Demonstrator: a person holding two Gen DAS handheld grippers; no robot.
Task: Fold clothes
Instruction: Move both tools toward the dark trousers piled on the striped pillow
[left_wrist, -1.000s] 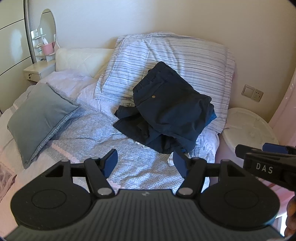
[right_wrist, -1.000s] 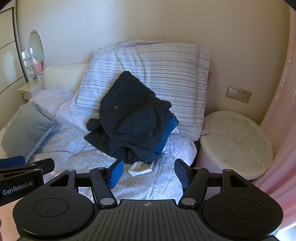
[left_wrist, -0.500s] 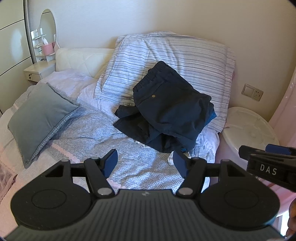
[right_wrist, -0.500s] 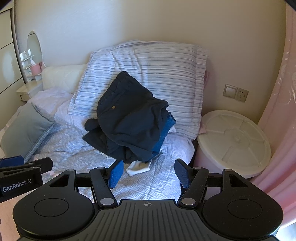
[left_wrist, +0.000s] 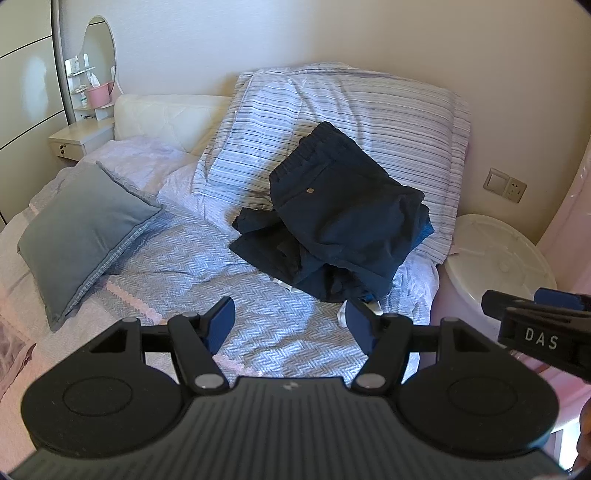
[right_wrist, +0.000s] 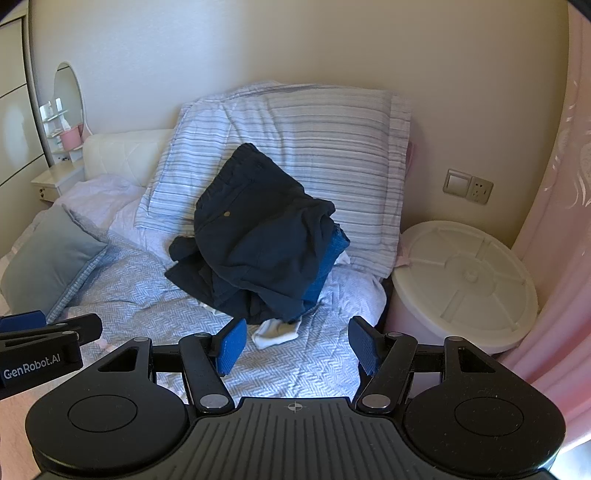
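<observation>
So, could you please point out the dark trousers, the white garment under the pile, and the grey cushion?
dark trousers (right_wrist: 258, 236): right wrist view, middle of the top fabric.
white garment (right_wrist: 275, 332): right wrist view, its exposed end.
grey cushion (left_wrist: 85, 221): left wrist view, centre of its face.

dark navy clothes heaped against the striped pillow.

The pile of dark clothes hides most of what lies beneath it: only a corner of a white garment and a strip of brighter blue fabric poke out, too little to tell what either is. The right gripper is cut off by the left wrist view's right edge, and the left gripper by the right wrist view's left edge. The small items on the shelf by the mirror are too small to identify.
</observation>
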